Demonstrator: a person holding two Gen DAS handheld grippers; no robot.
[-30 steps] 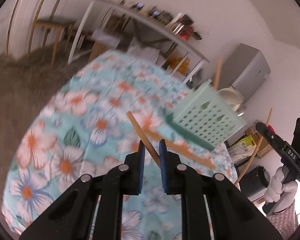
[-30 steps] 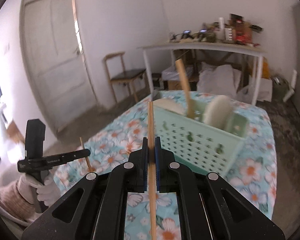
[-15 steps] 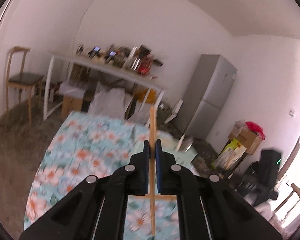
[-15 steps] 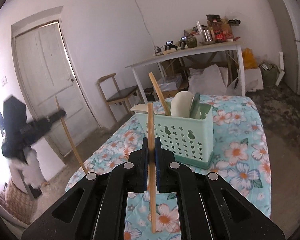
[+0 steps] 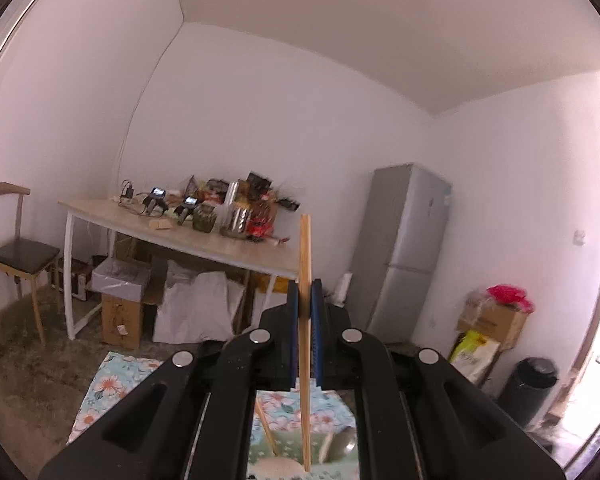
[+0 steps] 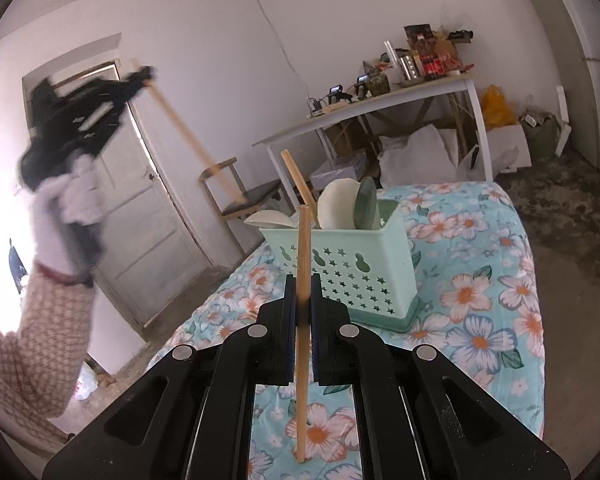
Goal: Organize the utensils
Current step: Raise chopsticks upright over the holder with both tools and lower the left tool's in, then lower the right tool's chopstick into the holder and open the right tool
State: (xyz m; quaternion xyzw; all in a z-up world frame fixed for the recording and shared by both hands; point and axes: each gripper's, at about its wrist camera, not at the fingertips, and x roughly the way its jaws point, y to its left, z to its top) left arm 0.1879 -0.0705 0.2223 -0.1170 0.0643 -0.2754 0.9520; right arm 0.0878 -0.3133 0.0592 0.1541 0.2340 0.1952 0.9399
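My left gripper (image 5: 305, 320) is shut on a wooden chopstick (image 5: 305, 248) held upright, high above the table. In the right wrist view that same left gripper (image 6: 142, 76) is raised at upper left, its chopstick (image 6: 188, 136) slanting down. My right gripper (image 6: 303, 308) is shut on a second wooden chopstick (image 6: 303, 240), upright, just in front of the mint green utensil basket (image 6: 360, 276). The basket stands on the floral tablecloth (image 6: 480, 300) and holds a chopstick (image 6: 296, 180), pale spoons (image 6: 336, 204) and a green spoon. Its contents (image 5: 274, 440) peek out below the left jaws.
A white side table (image 5: 180, 240) with clutter stands against the far wall, boxes and bags under it. A wooden chair (image 5: 16, 256) is at left, a grey fridge (image 5: 404, 248) at right, a black bin (image 5: 528, 384) beyond. A person's gloved hand (image 6: 68, 216) and patterned sleeve hold the left gripper.
The left gripper shut on a chopstick lying on the table and lifted it high, turning it upright. The right gripper moved sideways around the basket with its chopstick still held.
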